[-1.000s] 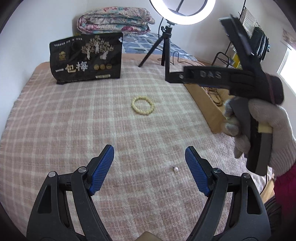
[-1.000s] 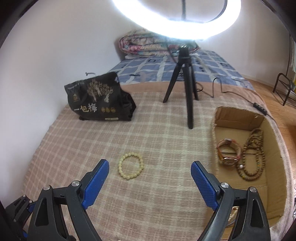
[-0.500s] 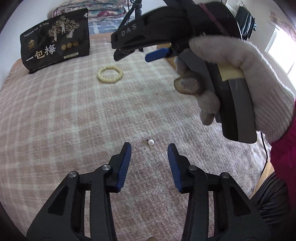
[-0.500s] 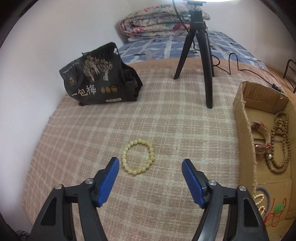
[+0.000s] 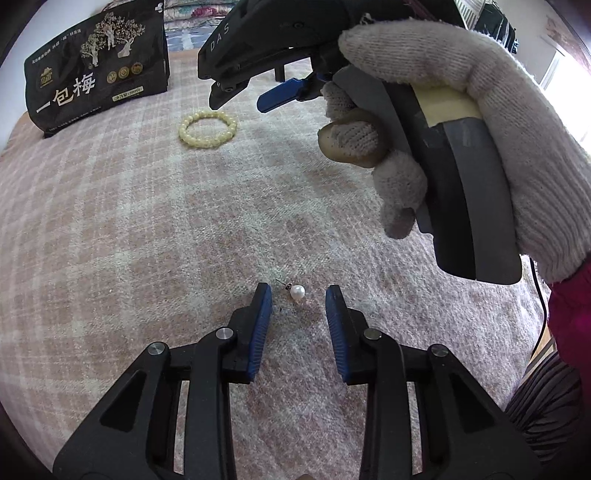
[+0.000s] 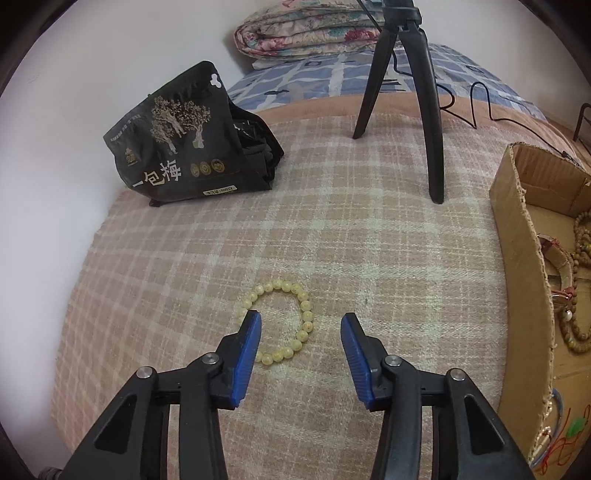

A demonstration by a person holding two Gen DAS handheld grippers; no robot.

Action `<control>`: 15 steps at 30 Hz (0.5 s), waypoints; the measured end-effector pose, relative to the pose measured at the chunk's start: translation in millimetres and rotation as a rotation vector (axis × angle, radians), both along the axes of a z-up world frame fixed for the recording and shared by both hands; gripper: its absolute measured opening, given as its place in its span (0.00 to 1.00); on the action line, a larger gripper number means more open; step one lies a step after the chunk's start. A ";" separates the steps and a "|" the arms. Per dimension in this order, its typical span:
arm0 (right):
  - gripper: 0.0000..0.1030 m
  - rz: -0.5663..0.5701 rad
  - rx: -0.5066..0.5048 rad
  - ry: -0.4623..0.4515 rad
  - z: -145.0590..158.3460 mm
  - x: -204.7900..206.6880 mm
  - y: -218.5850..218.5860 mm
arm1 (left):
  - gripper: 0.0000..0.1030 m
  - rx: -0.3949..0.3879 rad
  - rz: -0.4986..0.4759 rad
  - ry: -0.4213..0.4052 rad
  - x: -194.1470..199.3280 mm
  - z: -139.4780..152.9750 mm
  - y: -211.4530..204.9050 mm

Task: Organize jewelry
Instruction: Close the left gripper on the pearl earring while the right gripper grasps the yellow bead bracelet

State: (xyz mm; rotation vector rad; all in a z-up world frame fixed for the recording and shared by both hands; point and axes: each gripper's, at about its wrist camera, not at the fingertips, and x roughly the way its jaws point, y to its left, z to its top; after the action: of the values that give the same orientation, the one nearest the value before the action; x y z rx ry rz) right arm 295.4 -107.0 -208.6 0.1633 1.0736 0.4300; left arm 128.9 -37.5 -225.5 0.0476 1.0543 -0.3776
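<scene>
Lying on blanket (image 5: 147, 221) — small white pearl earring (image 5: 296, 292) w/ thin post.

Black snack bag (image 6: 192, 147) standing on the pink plaid blanket (image 6: 332, 229), black tripod (image 6: 417, 92) well to its right, folded floral quilt (image 6: 306, 33) behind on blue checked bedding (image 6: 332, 81).

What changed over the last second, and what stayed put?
Both grippers came down with jaws closing: the left gripper onto the pearl earring, the right gripper onto the bead bracelet. Neither is gripped yet. Earring, bracelet, bag and box haven't moved.
</scene>
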 end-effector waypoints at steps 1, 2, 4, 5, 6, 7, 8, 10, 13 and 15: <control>0.43 -0.002 0.003 0.005 -1.9 1.3 0.4 | 0.30 0.000 0.000 0.000 0.7 -0.8 0.0; 0.42 -0.004 0.004 0.009 -3.2 2.3 0.8 | 0.29 0.002 0.000 0.000 1.7 -1.8 -0.1; 0.40 -0.008 0.008 0.016 -6.0 4.6 1.4 | 0.25 0.008 0.002 -0.003 2.2 -2.8 0.0; 0.40 -0.008 0.009 0.019 -7.4 5.9 2.1 | 0.24 0.010 0.002 -0.004 3.7 -4.1 0.3; 0.39 -0.007 0.007 0.022 -8.7 6.7 3.0 | 0.23 0.011 0.003 -0.005 5.2 -4.5 -0.6; 0.39 -0.004 -0.003 0.022 -10.6 7.5 4.9 | 0.22 0.013 0.003 -0.008 5.1 -4.6 -0.4; 0.39 0.002 -0.023 0.025 -13.4 8.2 7.7 | 0.21 0.017 0.002 -0.009 4.7 -4.9 0.1; 0.39 0.014 -0.061 0.035 -20.3 9.4 13.3 | 0.20 0.021 0.000 -0.012 8.2 -4.9 1.1; 0.39 0.030 -0.118 0.015 -24.3 8.1 22.5 | 0.16 0.026 0.000 -0.015 6.7 -5.3 4.8; 0.37 0.041 -0.151 0.004 -24.2 7.2 26.9 | 0.12 0.030 0.003 -0.018 6.9 -6.0 6.7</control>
State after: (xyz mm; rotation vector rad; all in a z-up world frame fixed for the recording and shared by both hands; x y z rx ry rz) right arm 302.7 -80.1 -232.8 0.0083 1.1102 0.3833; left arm 135.8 -30.9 -231.5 0.0757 1.0426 -0.3577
